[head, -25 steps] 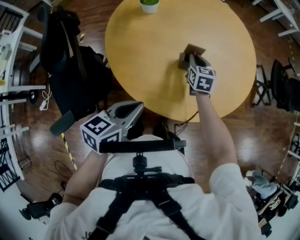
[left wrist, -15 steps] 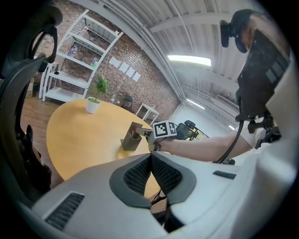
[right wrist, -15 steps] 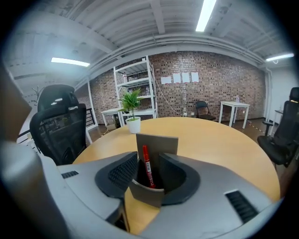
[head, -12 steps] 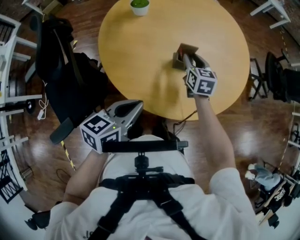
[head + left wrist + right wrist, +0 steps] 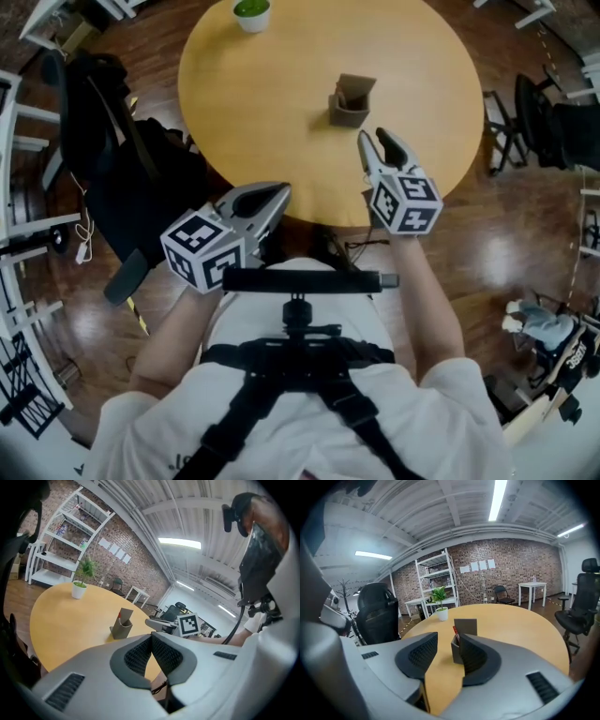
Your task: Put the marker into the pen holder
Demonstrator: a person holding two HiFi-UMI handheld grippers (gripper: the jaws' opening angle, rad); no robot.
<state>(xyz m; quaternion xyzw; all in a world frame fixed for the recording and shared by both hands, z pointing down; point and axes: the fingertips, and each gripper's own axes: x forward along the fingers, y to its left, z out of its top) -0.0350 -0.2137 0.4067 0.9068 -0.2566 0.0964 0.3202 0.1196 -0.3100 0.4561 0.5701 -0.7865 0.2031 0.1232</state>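
The grey pen holder (image 5: 350, 101) stands upright near the middle of the round wooden table (image 5: 272, 103). The red-tipped marker (image 5: 454, 631) leans inside it, its tip showing above the rim; its red tip (image 5: 119, 616) also shows in the left gripper view. My right gripper (image 5: 375, 145) hovers over the table's near edge, a short way back from the holder, open with nothing between its fingers. In the right gripper view, the holder (image 5: 465, 626) lies beyond the spread jaws of the right gripper (image 5: 446, 638). My left gripper (image 5: 277, 197) is shut and empty, low by my body off the table.
A small potted plant (image 5: 250, 13) sits at the table's far edge. A black chair and bags (image 5: 131, 159) crowd the floor on the left. Office chairs (image 5: 553, 112) stand to the right. White shelving (image 5: 436, 585) lines the brick wall beyond the table.
The right gripper was shut at the holder a second ago; it has opened, left the marker in the holder and drawn back toward me. The left gripper has stayed put.
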